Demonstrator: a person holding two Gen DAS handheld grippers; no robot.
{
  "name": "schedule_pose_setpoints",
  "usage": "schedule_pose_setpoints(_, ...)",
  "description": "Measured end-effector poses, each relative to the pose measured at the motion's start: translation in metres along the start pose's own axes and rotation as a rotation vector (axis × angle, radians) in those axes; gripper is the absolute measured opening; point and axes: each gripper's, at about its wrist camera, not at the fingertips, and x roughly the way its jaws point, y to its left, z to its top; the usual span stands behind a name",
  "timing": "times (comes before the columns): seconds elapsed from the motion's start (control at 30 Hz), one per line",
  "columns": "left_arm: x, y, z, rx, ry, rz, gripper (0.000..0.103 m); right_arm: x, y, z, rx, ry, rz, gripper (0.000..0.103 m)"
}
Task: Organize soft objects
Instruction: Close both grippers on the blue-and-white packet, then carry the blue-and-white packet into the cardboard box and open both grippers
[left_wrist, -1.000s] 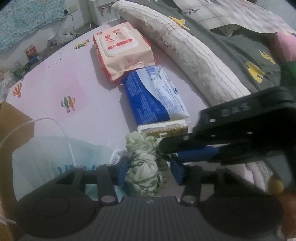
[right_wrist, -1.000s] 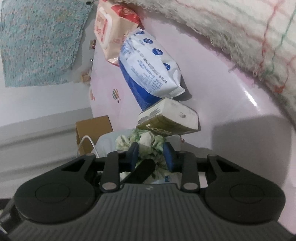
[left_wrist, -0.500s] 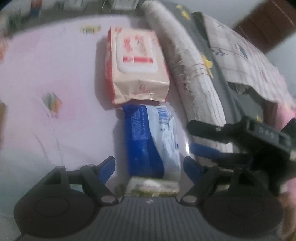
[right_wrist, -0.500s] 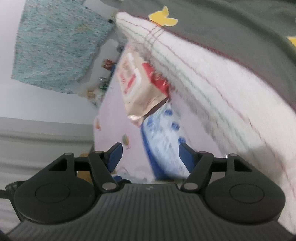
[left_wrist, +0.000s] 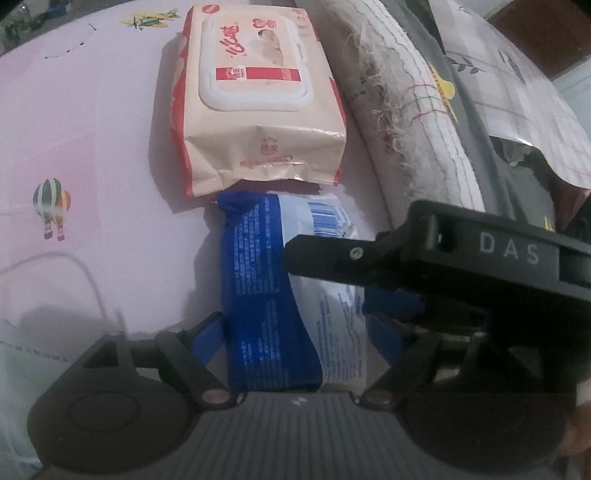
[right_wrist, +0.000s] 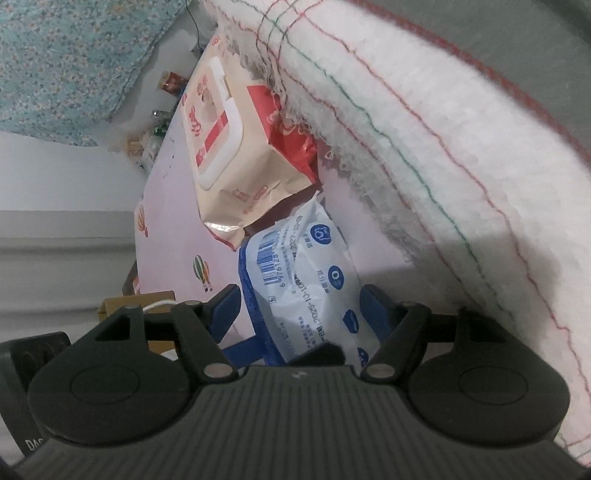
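- Since a second ago we've left the crumpled green cloth behind; both grippers have shifted over to the blue-and-white tissue pack (left_wrist: 280, 295), and both sets of jaws have just been opening.
- Our left gripper (left_wrist: 295, 332) is spread wide with the pack between its fingers, pads not pressing on it.
- Our right gripper (right_wrist: 299, 306) is the same: gaping, straddling the pack, no squeeze.
- The pack lies flat on the pink printed sheet (left_wrist: 92, 147), long axis running away from us, far end just touching the wet-wipes pack (left_wrist: 251, 103).
- Pack is crinkly glossy plastic, pillow-shaped. Wipes pack is beige foil with a hard white flip lid.
- A fuzzy white rolled blanket (right_wrist: 424, 147) with frayed edges runs alongside.
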Motion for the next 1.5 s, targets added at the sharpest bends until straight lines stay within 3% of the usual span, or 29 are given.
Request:
schedule_pose_setpoints(0.1,-0.001,-0.005,0.0,0.022,-0.02,0.044,0.081,0.006,-0.001,-0.003,-0.003,-0.002,0.021,0.072)
schedule_pose_setpoints(0.17,-0.003,-0.012,-0.002,0.044,-0.032,0.079,0.079,0.01,0.001,-0.004,-0.013,-0.005,0.03,0.065)
schedule_pose_setpoints(0.2,-0.005,-0.014,-0.003,0.056,-0.037,0.088,0.078,0.01,0.0,-0.005,-0.021,-0.007,0.023,0.056)
schedule_pose_setpoints(0.3,-0.012,-0.02,-0.007,0.072,-0.057,0.08,0.076,0.004,-0.002,-0.009,-0.024,-0.029,0.033,0.049)
schedule_pose_setpoints(0.73,-0.079,-0.051,-0.027,0.189,-0.244,0.077,0.075,-0.065,0.009,-0.029,-0.038,-0.149,0.117,0.048)
schedule_pose_setpoints(0.93,-0.114,-0.049,-0.038,0.218,-0.312,0.033,0.075,-0.103,0.029,-0.048,-0.071,-0.222,0.136,0.048)
schedule_pose_setpoints(1.2,-0.184,0.0,-0.069,0.209,-0.364,0.015,0.075,-0.121,0.091,-0.103,-0.1,-0.253,0.152,0.048)
schedule_pose_setpoints(1.5,-0.267,0.116,-0.116,0.103,-0.383,0.098,0.075,-0.076,0.199,-0.19,-0.147,-0.162,0.216,0.048)
